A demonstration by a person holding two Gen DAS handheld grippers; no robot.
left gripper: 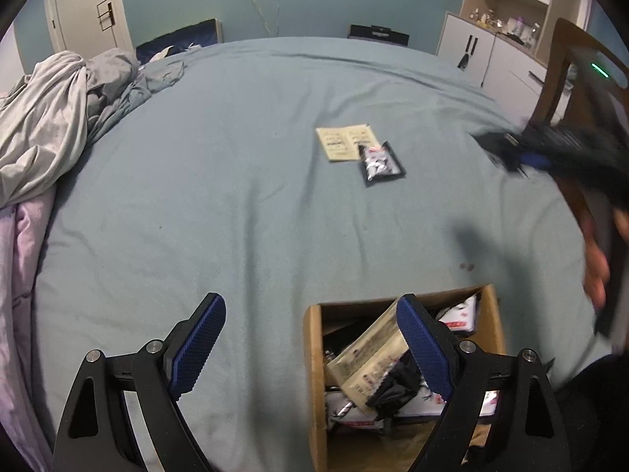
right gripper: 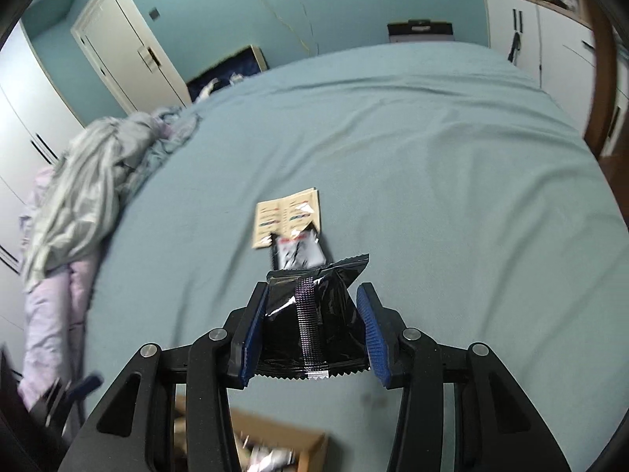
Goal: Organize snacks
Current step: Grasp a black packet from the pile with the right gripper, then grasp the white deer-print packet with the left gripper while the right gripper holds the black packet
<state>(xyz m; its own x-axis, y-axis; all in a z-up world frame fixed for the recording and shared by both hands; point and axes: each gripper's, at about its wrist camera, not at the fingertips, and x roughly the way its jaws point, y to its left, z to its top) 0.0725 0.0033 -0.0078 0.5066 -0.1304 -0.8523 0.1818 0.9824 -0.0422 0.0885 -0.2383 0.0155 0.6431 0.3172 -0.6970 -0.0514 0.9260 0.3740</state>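
Observation:
A cardboard box (left gripper: 314, 358) with several snack packets sits on the bed at the lower right of the left wrist view; its corner also shows in the right wrist view (right gripper: 310, 442). My left gripper (left gripper: 310, 344) is open and empty, its right finger over the box. My right gripper (right gripper: 312, 334) is shut on a black snack packet (right gripper: 314, 314), held above the bed. In the left wrist view the right gripper (left gripper: 523, 153) is blurred at the right edge. A beige packet (left gripper: 342, 142) (right gripper: 287, 216) and a black-and-white packet (left gripper: 380, 163) (right gripper: 298, 251) lie mid-bed.
The blue-grey bed sheet (left gripper: 236, 196) fills both views. Crumpled bedding (left gripper: 51, 126) (right gripper: 90, 181) lies on the left. White cabinets (left gripper: 483, 47) and a wooden chair (left gripper: 566, 63) stand on the right. A door (right gripper: 122, 51) is at the far left.

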